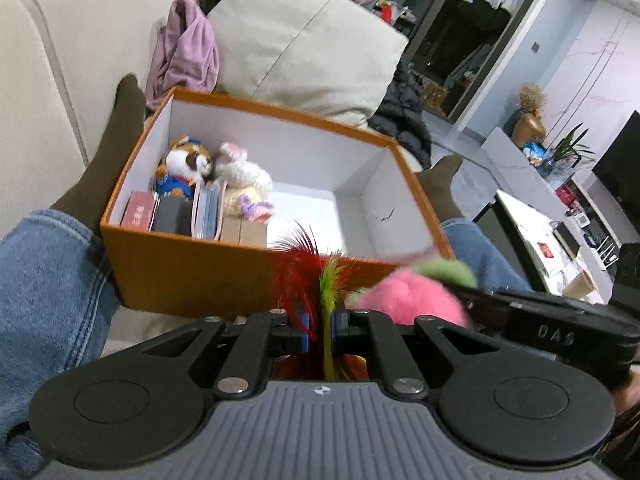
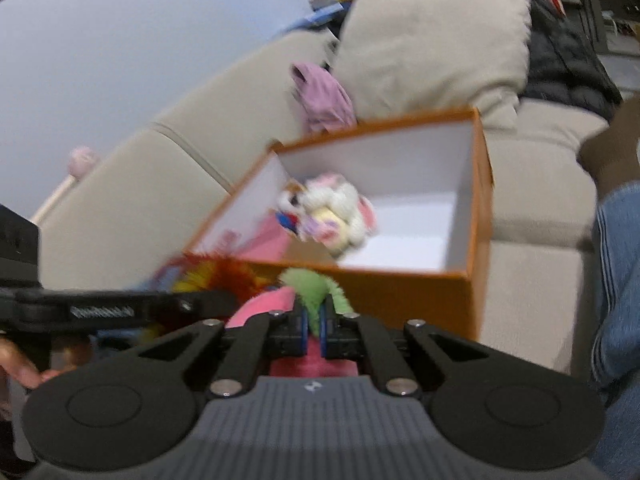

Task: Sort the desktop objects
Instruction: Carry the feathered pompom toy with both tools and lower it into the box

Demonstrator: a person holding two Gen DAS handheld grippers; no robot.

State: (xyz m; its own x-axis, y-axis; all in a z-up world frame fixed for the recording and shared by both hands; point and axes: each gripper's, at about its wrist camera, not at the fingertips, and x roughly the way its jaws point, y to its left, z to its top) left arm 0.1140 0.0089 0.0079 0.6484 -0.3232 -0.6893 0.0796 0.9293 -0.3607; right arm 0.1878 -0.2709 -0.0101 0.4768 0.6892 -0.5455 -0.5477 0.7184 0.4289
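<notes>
The left tongs (image 1: pixel 322 322) pinch the feather toy (image 1: pixel 308 268) and the right tongs (image 2: pixel 314 322) pinch the pink plush's (image 2: pixel 262 306) green tuft, both held just near of the box (image 1: pixel 192 264), probably for dropping into its empty right half.

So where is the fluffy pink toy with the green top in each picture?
Left wrist view: the pink toy is low and right of centre, in front of the orange box, beside the feathers.
Right wrist view: the pink toy is low, centre, green tuft pinched in the right gripper.
Shared landmark: the orange box.
</notes>
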